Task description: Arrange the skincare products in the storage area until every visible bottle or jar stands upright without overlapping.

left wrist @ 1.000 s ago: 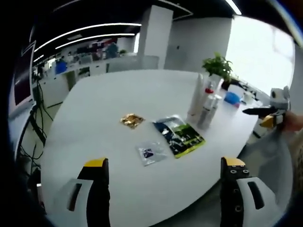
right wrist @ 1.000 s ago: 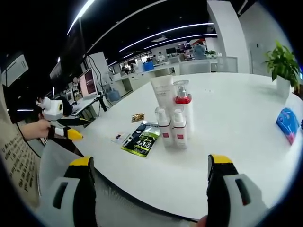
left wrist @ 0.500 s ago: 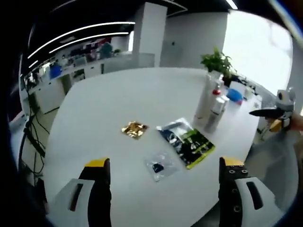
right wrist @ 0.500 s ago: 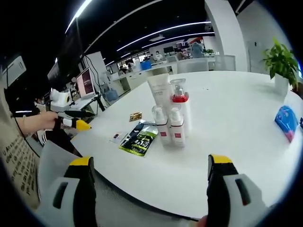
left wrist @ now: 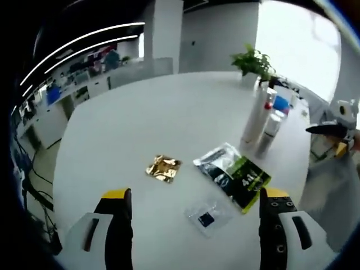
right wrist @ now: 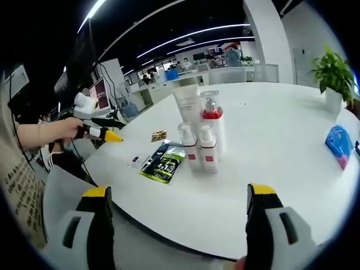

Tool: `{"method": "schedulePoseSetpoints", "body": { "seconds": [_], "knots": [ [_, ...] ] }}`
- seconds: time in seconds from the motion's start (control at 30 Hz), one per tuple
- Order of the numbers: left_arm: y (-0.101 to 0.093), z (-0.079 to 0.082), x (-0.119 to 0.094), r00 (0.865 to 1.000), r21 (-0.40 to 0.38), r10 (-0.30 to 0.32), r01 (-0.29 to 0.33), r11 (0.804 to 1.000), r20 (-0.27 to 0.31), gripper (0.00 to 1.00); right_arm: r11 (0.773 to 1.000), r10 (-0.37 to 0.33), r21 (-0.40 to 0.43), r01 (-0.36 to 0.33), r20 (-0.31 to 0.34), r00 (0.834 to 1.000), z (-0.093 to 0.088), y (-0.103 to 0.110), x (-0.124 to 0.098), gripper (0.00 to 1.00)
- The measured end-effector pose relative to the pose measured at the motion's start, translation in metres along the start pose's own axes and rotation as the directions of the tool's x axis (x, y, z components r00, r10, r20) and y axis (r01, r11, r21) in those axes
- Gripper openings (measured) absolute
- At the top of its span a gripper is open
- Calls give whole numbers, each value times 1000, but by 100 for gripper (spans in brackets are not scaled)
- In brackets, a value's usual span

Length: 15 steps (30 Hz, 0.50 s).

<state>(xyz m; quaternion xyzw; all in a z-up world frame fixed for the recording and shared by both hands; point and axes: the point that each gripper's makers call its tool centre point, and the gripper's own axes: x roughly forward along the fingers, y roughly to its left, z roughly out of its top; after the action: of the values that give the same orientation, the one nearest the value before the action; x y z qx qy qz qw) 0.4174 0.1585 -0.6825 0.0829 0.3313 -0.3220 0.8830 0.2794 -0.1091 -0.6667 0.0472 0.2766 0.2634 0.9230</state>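
Near the middle of the white worktop (right wrist: pixel 270 169), a cluster of skincare bottles (right wrist: pixel 201 138) is seen upright in the right gripper view: a tall white tube behind, a clear pump bottle with a red collar, and two short white bottles in front, set close together; just beside them a green-and-black sachet (right wrist: pixel 162 164) lies flat, with a small clear packet (right wrist: pixel 135 161) and a gold foil sachet (right wrist: pixel 159 135) further off; bare surface is left open on all sides, broadest towards the potted plant (right wrist: pixel 332 76) and a blue pack (right wrist: pixel 340 145) near the far edge. The right gripper (right wrist: pixel 177 222) is held short of the near edge, well apart from the bottles, jaws spread wide and holding nothing. In the left gripper view the left gripper (left wrist: pixel 193 225) is likewise held apart and empty over the clear packet (left wrist: pixel 207 214); the bottles (left wrist: pixel 261 124) stand beyond the sachet (left wrist: pixel 236 175).
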Motion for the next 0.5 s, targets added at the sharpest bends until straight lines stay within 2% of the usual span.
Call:
{"method": "schedulePoseSetpoints", "body": {
  "seconds": [0.27, 0.5],
  "knots": [
    [13, 0, 23, 997, 60, -25, 30, 998, -76, 89, 1000, -18, 22, 18, 3, 1000, 0, -4, -1, 99],
    [23, -6, 45, 990, 76, -34, 45, 996, -134, 86, 1000, -18, 10, 18, -7, 1000, -1, -3, 0, 99]
  ]
}}
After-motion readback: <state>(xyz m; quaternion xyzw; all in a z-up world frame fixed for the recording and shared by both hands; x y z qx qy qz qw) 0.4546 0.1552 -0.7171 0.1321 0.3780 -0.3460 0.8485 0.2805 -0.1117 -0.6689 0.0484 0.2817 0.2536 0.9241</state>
